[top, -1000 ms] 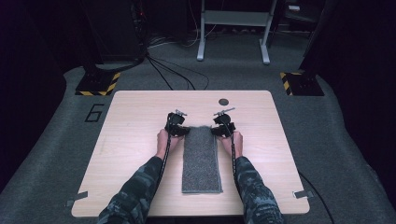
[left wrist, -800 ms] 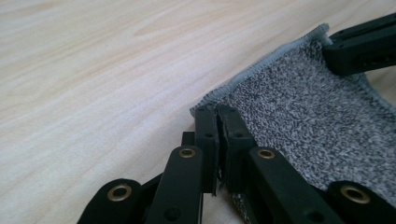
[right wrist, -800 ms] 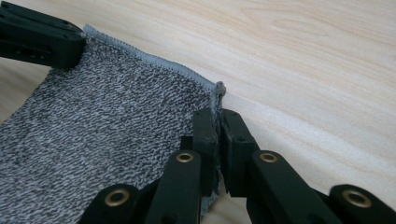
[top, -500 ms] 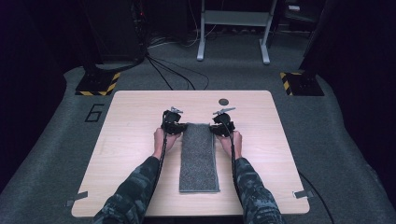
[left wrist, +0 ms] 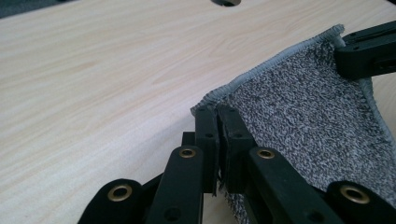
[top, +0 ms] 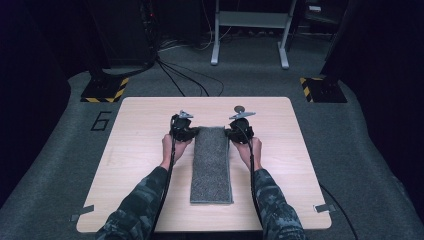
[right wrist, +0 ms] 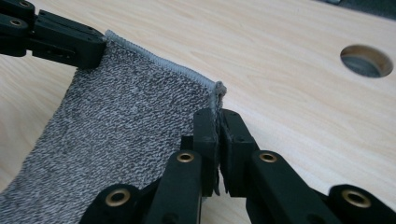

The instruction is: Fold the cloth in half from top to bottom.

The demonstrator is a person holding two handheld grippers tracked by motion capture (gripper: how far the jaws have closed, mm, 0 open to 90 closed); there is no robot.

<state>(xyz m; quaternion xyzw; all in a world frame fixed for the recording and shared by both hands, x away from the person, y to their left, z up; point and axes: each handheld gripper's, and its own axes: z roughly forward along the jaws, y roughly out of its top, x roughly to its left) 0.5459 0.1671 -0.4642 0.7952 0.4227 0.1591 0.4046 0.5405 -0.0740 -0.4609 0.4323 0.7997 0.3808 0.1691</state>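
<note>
Beyond the left claw (top: 187,132) and the right claw (top: 235,133) the tabletop (top: 145,165) lies bare up to its far edge, apart from a round hole (top: 239,107) just past the right claw. Outward of each claw, toward the side edges, the wood is open and a hand could pass freely. Between the two claws stretches the far edge of the grey towel (top: 211,165), pinched at each corner, so the way straight across from one claw to the other is blocked. Behind the claws, toward the person, the towel covers the middle strip, and the forearms (top: 150,195) flank it on both sides.
</note>
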